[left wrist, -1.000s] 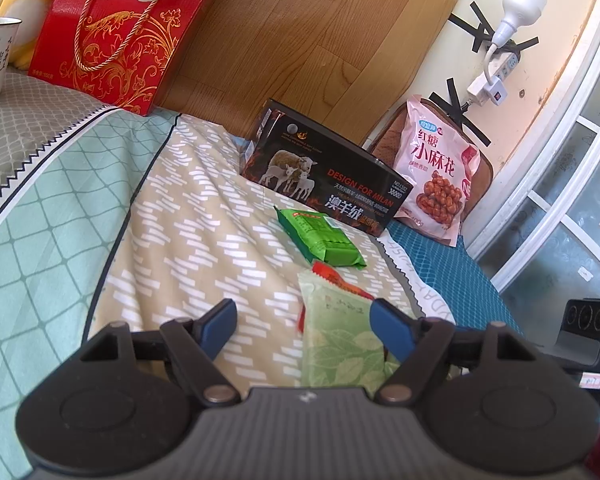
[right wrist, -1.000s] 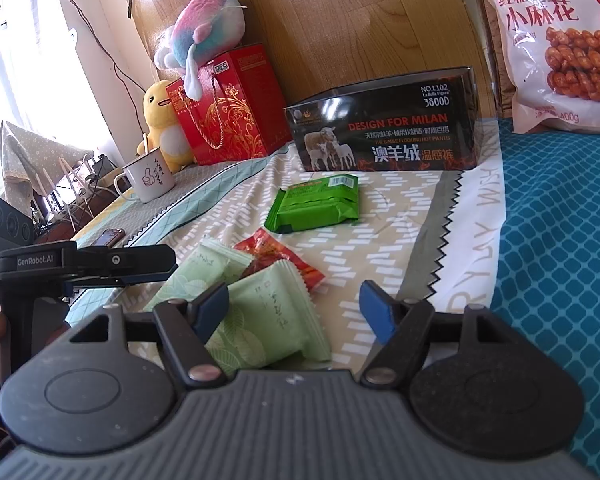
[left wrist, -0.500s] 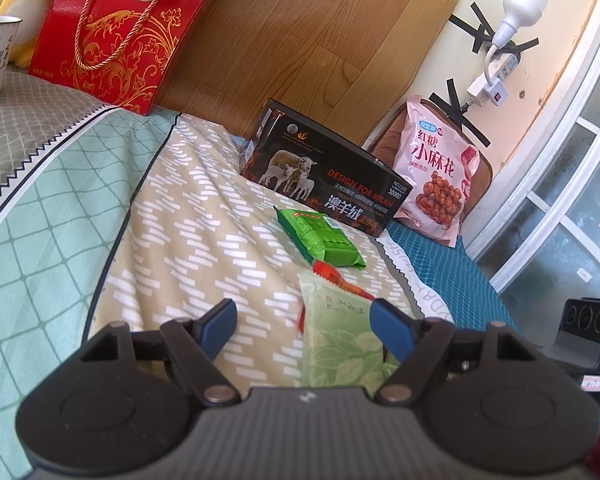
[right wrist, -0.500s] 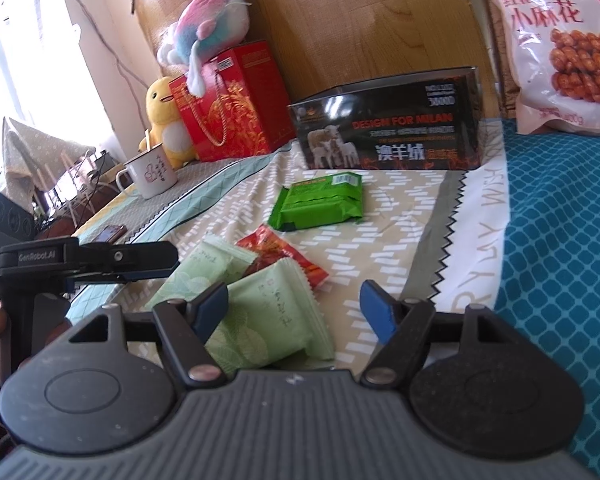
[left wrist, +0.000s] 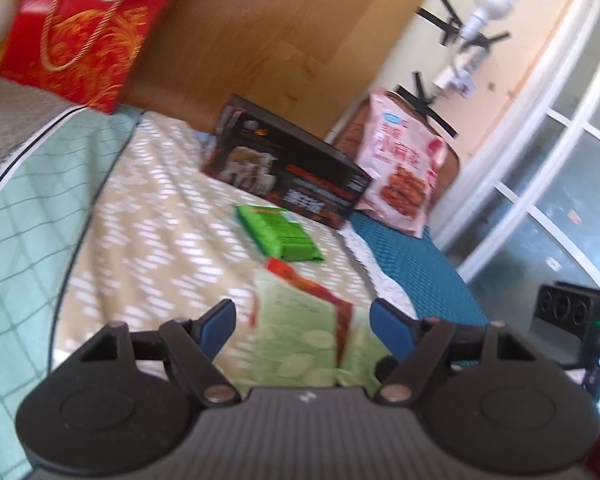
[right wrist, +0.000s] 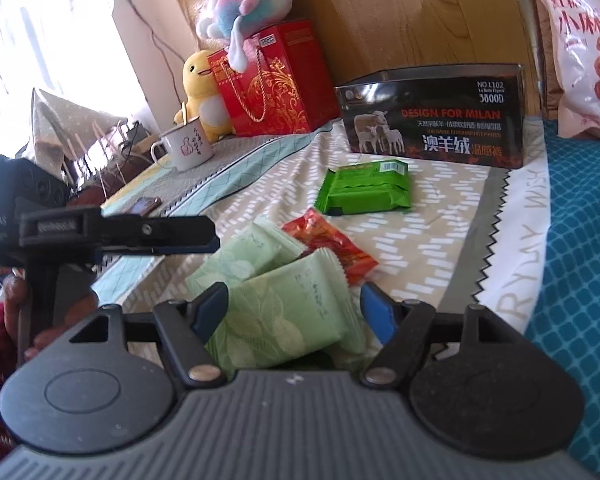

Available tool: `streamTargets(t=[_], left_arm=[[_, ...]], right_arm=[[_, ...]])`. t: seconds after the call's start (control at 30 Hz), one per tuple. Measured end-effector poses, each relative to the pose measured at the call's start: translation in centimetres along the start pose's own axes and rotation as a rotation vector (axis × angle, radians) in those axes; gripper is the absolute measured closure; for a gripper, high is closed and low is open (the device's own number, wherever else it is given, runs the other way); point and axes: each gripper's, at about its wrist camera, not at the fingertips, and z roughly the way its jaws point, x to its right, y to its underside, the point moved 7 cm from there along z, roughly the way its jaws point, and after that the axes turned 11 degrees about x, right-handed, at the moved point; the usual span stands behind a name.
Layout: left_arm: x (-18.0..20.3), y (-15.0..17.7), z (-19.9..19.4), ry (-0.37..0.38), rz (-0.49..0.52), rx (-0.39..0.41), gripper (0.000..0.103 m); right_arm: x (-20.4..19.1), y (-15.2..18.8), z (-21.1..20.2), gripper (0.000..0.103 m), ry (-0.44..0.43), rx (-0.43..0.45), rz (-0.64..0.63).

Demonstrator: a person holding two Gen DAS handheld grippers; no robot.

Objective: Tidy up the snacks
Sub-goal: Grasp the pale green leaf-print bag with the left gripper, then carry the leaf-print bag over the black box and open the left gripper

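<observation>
Snacks lay scattered on the patterned bedspread (right wrist: 420, 216) in front of me. My right gripper (right wrist: 294, 306) hovered low with its jaws spread and nothing clamped; the nearer pale green packet (right wrist: 284, 312) sat between its blue fingertips (right wrist: 212, 306), but I could not tell whether a pad touched it. A second pale green packet (right wrist: 248, 252) lay just behind it, partly tucked under the first, and a red sachet (right wrist: 332, 244) rested beside the two, overlapped by them. Farther off, a bright green biscuit pack (right wrist: 364, 194) lay flat, apart from the pile and just in front of the black sheep-print box (right wrist: 436, 116), which stood against the wooden headboard (right wrist: 400, 16). A pink bag of fried dough twists (right wrist: 580, 44) leaned at the right of that box.

My left gripper (left wrist: 302, 322) was released too, jaws wide over the same pale green packets, gripping nothing; that view was blurred. From the right wrist I saw it side-on, held in a hand (right wrist: 16, 292) at the left. A red gift box (right wrist: 272, 80), two plush toys and an enamel mug (right wrist: 186, 144) stood well away.
</observation>
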Motion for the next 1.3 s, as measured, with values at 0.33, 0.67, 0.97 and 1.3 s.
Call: streamTargets(t=[0.33,0.67,0.97,1.3], left_arm=[[-1.1,0.1,-0.1,-0.025,-0.053,-0.025,0.032],[-1.2,1.4,0.7,-0.047,-0.022,-0.091,0.063],[-0.3,-3.5,0.1,-0.048,0.001,0.018,0.063],[3.9,-12.1,9.2,0.021,0.181,0.093,0.061]], right_arm=[[-4.1,-1.2,0.7,0.028,-0.097,-0.006,-0.164],[-6.7,1.1,5.8,0.038,-0.049,-0.163,-0.464],[-7.0,-2.3,6.7,0.056,-0.017,-0.019,-0.463],[-0.9,-10.8,7.3,0.055,0.153,0.173,-0.462]])
